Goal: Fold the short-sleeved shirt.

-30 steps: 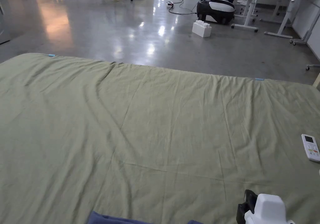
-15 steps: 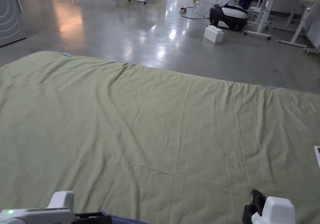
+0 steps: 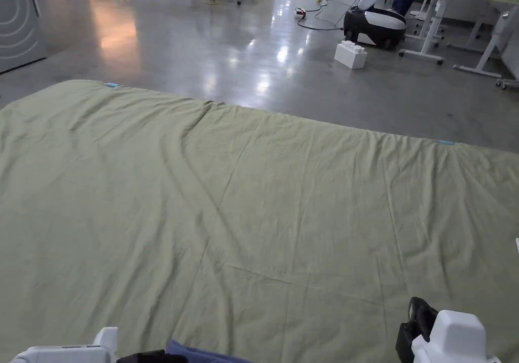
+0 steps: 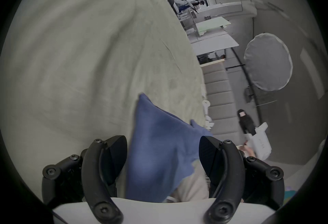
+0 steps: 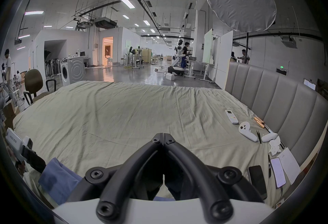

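Blue shirt [image 4: 159, 153]: bunched at the near edge of the bed, a corner of it sticking up between the left tool's jaws in the left gripper view. Not laid out flat yet, so I'd say folding hasn't really begun.

Left gripper [image 4: 163, 155]: jaws wide apart with the fabric passing between them, not pinched. Looks lined up to grab that corner, probably so the shirt can be pulled out onto the sheet.

Right gripper [image 5: 163, 136]: jaws pressed together at the tips, nothing visible between them. It sits near the right end of the shirt, pointing across the bed. My guess is it's just waiting its turn.

Green sheet [image 3: 253, 202]: big wrinkled open area toward the far side, which is why it makes sense as the spot to spread the shirt.

Clutter: remote [image 5: 231, 117], controller [image 5: 247, 131] and phones [image 5: 277, 172] are parked along the headboard [image 5: 276, 93] on the right, well apart from the working area.

Risk: grabbing one layer only and dragging a twisted shirt.
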A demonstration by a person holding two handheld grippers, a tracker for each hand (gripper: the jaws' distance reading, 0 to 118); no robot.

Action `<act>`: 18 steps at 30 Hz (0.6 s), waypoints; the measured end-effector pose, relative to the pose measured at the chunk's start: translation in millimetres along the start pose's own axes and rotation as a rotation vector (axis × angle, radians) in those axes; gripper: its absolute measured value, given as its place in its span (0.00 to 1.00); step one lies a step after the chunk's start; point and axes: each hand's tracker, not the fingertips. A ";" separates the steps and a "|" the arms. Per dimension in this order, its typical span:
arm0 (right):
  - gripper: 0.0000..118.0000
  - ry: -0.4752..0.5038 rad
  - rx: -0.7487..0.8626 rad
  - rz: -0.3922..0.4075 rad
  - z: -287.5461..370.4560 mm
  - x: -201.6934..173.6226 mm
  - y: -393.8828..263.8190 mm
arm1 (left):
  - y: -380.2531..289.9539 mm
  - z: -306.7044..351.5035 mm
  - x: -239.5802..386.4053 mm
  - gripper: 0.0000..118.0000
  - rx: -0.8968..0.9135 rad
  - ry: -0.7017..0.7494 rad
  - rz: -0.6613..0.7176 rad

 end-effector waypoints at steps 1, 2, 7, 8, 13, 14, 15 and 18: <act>0.01 0.000 -0.002 -0.001 0.2 -0.1 -0.3 | -1.1 -4.2 7.2 0.72 -0.012 -0.010 -0.016; 0.01 -0.002 -0.004 -0.001 0.5 -0.3 -0.5 | -2.0 -8.9 10.5 0.72 -0.022 -0.009 -0.030; 0.01 -0.007 -0.011 0.003 2.0 0.6 -0.9 | -6.3 -25.3 16.0 0.37 -0.087 0.098 -0.079; 0.01 -0.008 -0.015 -0.001 1.8 1.5 -0.9 | -7.8 -27.2 16.4 0.21 -0.101 0.137 -0.110; 0.01 -0.014 -0.021 -0.004 2.6 3.1 -0.3 | 3.6 -10.3 21.7 0.16 -0.049 0.098 -0.073; 0.01 -0.013 -0.022 -0.002 2.4 3.1 -0.3 | 4.4 -5.8 28.6 0.15 -0.036 0.101 -0.088; 0.01 -0.011 -0.024 0.000 2.1 3.1 -0.2 | 6.3 -1.3 33.5 0.15 -0.020 0.107 -0.100; 0.01 -0.008 -0.026 -0.003 0.8 2.9 -0.2 | 17.6 17.7 40.9 0.14 0.039 0.141 -0.085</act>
